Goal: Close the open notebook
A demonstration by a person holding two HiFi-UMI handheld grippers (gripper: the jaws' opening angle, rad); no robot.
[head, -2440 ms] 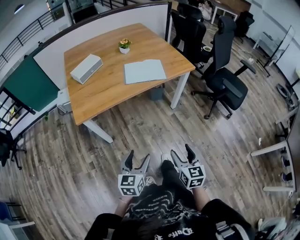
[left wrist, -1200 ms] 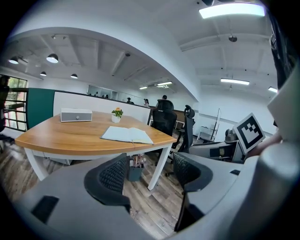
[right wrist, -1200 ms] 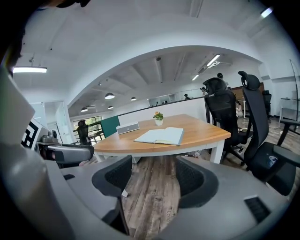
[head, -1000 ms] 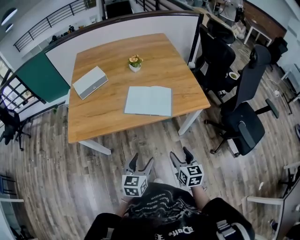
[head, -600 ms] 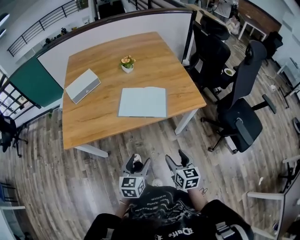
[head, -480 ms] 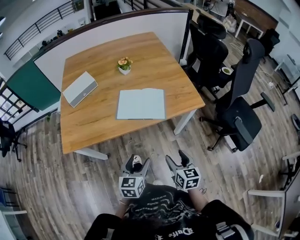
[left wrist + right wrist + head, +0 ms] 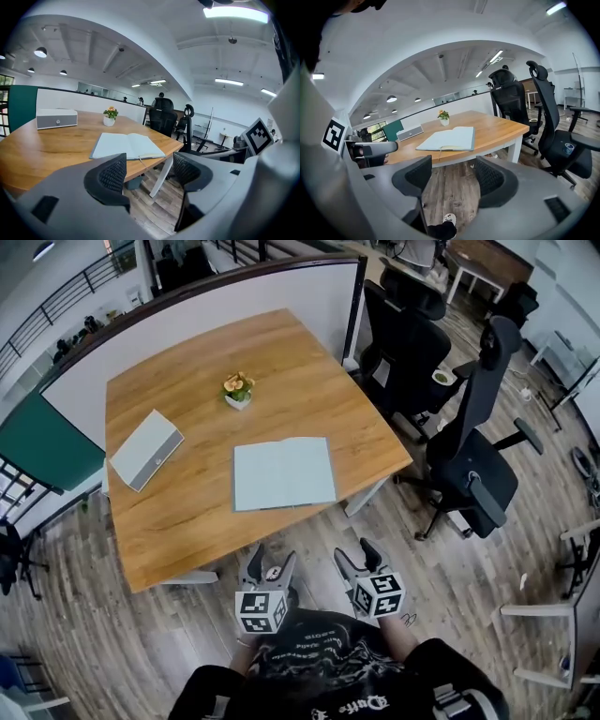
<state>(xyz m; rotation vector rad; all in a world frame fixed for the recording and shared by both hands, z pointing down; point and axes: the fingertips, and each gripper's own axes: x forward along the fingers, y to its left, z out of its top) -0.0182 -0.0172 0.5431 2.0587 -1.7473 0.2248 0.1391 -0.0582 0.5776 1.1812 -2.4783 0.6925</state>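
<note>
The open notebook (image 7: 283, 472) lies flat with pale blue-grey pages near the front edge of the wooden table (image 7: 187, 512); it also shows in the left gripper view (image 7: 125, 145) and the right gripper view (image 7: 449, 138). My left gripper (image 7: 267, 565) and right gripper (image 7: 357, 555) are held close to my body, just short of the table edge. Both are open with nothing between the jaws. In their own views the left gripper (image 7: 149, 171) and right gripper (image 7: 453, 174) point toward the notebook over the floor.
A grey box (image 7: 146, 449) lies at the table's left, a small potted flower (image 7: 237, 389) behind the notebook. A white partition (image 7: 216, 301) backs the table. Black office chairs (image 7: 469, 465) stand to the right. Wooden floor lies under me.
I have walked closer: the table and notebook now lie nearer to both grippers. The grippers keep their place in front of me, still open.
</note>
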